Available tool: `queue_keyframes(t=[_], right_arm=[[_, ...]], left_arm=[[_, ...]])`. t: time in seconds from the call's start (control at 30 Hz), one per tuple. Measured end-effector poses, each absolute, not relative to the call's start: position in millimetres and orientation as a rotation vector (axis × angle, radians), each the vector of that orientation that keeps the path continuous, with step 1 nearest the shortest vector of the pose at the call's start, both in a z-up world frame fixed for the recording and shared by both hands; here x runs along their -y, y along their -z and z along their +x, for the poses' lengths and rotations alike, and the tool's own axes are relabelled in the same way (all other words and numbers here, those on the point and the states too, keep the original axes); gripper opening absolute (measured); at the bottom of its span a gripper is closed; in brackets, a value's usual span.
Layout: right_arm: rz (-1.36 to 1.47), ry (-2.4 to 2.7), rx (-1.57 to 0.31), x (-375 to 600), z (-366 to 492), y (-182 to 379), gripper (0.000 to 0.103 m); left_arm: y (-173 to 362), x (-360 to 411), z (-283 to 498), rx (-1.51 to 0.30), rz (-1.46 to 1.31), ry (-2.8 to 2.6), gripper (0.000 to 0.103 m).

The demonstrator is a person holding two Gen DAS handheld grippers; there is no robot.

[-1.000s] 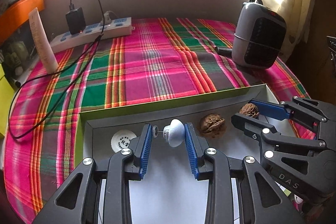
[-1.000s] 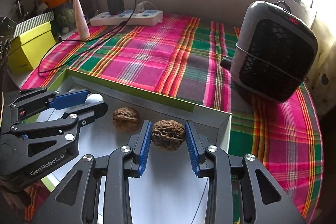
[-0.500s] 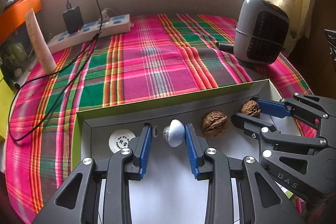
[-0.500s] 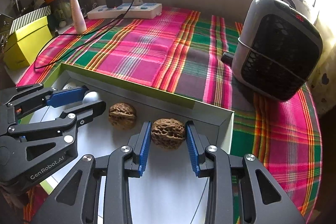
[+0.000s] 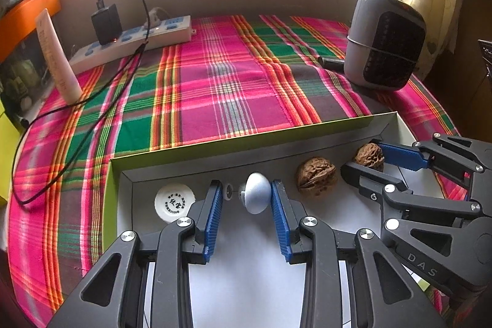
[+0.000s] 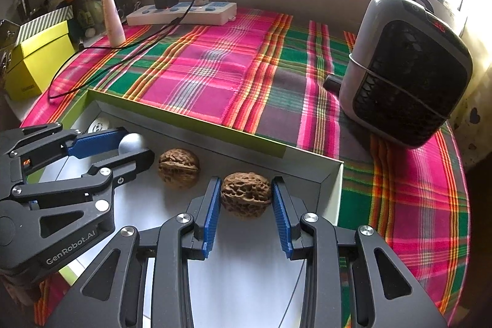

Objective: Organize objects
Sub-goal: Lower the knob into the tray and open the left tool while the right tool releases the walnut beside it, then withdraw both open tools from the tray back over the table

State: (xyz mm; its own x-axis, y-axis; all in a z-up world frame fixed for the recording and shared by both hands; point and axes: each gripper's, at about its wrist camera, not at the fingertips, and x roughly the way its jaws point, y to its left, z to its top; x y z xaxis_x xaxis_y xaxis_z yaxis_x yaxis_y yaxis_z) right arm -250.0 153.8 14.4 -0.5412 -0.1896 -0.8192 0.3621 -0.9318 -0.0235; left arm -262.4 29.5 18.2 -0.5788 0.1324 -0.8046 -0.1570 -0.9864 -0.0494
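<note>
Plaid cloth (image 5: 221,88) in pink, green and orange covers the worktop, with a white power strip (image 5: 135,36) by the back wall, a grey heater (image 6: 406,73) to the right and a yellow box (image 6: 40,60) at the left edge. Nearer the cameras sits a shallow green-edged tray (image 5: 246,140) with a white floor. Left tongs (image 5: 246,199) stand partly open around a small white mushroom-shaped knob (image 5: 256,196); the right pad looks to touch it, while the left pad stands just off its stem. Beside them lies a round white cap (image 5: 174,202) with printed characters. Right tongs (image 6: 246,199) bracket a wrinkled walnut (image 6: 246,194) near the tray's right wall, both blue pads at its sides; whether they press it I cannot tell. Between the two tongs rests a second walnut (image 6: 179,167), free on the tray floor.
</note>
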Motion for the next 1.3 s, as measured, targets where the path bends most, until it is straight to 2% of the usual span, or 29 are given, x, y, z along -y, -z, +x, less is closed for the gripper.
queue_keyframes(t=[0.07,0.13,0.2,0.57,1.3], right_arm=[[1.286,2.504,-0.263,-155.5,-249.9,-15.5,0.035],[1.285,2.511,-0.258,-156.0,-249.0,-16.7,0.043],[1.279,2.512,-0.253,-156.6,-247.7,-18.3,0.045],[1.246,2.531,-0.245,-156.3,-236.9,-25.1,0.046],[1.164,2.602,-0.125,-167.2,-178.5,-46.7,0.046]], left_arm=[[-18.7,-28.9,-261.7,-0.035,-1.354,-2.655,0.031],[-19.5,-28.8,-260.5,-0.04,-1.349,-2.656,0.032],[-20.5,-28.4,-259.5,-0.032,-1.346,-2.655,0.034],[-27.9,-26.4,-249.8,-0.007,-1.328,-2.664,0.04],[-55.9,-20.8,-186.1,0.013,-1.204,-2.72,0.04]])
